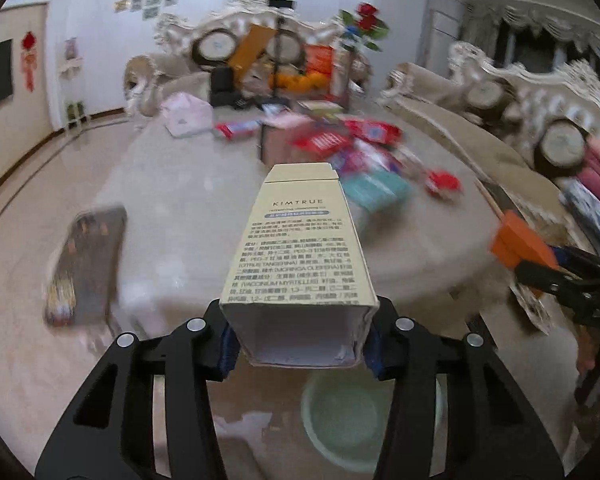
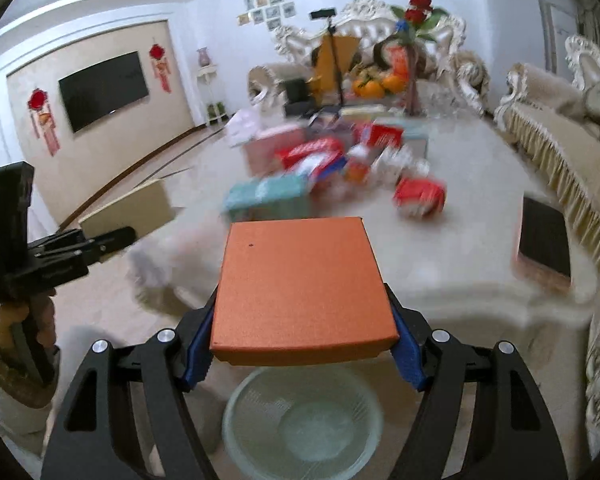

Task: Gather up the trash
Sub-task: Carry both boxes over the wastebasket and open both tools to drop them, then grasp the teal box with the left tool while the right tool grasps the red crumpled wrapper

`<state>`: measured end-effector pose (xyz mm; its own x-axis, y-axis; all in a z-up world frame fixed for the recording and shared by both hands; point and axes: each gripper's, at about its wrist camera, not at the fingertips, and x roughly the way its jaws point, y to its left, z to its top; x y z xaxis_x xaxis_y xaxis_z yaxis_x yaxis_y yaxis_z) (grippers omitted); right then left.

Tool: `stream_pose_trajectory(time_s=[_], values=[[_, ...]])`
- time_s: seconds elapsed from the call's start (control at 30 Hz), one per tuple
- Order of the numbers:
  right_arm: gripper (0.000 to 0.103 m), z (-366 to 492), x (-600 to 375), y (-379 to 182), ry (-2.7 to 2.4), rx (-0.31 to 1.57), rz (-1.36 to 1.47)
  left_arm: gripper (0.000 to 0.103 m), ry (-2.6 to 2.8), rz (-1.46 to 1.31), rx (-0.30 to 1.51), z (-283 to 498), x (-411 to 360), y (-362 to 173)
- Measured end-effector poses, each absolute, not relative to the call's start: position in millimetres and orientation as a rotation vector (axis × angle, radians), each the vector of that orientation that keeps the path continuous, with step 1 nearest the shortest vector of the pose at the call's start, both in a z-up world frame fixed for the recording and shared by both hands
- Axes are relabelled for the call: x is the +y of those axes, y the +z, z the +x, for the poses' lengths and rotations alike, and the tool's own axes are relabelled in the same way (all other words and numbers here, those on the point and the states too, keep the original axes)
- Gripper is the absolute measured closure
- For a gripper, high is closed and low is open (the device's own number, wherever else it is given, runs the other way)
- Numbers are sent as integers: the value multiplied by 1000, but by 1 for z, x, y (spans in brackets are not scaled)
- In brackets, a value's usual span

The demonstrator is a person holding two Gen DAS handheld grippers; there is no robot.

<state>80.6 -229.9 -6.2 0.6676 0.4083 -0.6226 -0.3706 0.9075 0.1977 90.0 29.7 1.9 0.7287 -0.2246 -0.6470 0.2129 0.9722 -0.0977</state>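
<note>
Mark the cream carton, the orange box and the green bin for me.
cream carton (image 1: 296, 248), left wrist view, printed top face
orange box (image 2: 300, 280), right wrist view, top face
green bin (image 2: 300, 424), right wrist view, inside bottom

Basin (image 2: 300, 420) on floor before table (image 2: 480, 248); boxes (image 2: 320, 156) on table.

— Left gripper (image 1: 300, 344), condition?
— Black two-finger frame, blue pads; jaws clamped on the near end of a tall cream printed carton (image 1: 300, 248), pointing forward and downward.
— Right gripper (image 2: 302, 344)?
— Same build; jaws gripping both side edges of a flat orange cardboard box (image 2: 300, 284), held roughly level. A hand (image 2: 24, 320) grasps the left unit's handle.
</note>
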Motion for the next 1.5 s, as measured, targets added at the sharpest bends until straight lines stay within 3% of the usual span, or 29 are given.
stream_pose_trajectory(time_s=[0.17, 0.37, 0.63, 0.77, 0.8, 0.9, 0.97, 1.07, 1.23, 1.33, 1.5], values=[[34, 48, -220, -65, 430, 894, 67, 55, -345, -20, 858, 34, 12, -48], [34, 64, -209, -131, 385, 1071, 42, 55, -389, 1, 1072, 37, -17, -128], [33, 77, -209, -169, 358, 1135, 39, 55, -424, 32, 1171, 65, -43, -174], [33, 87, -212, -179, 348, 1153, 74, 50, -442, -61, 1231, 79, -45, -195], [32, 90, -214, -180, 332, 1152, 79, 45, -430, -84, 1246, 83, -43, -199], [32, 93, -220, -177, 311, 1144, 90, 45, -370, -105, 1275, 89, -35, -207], [32, 92, -223, -170, 296, 1119, 79, 36, -318, -46, 1236, 85, -30, -199], [32, 89, -224, -155, 265, 1052, 38, 35, -301, -4, 1135, 75, -25, -172], [32, 87, -241, -84, 280, 826, 18, 35, -312, 50, 914, 73, -10, -102], [26, 105, -256, -43, 296, 717, 3, 35, -347, 87, 769, 91, -3, -54], [26, 158, -270, -9, 302, 638, -30, 35, -410, 126, 609, 138, -3, -7]])
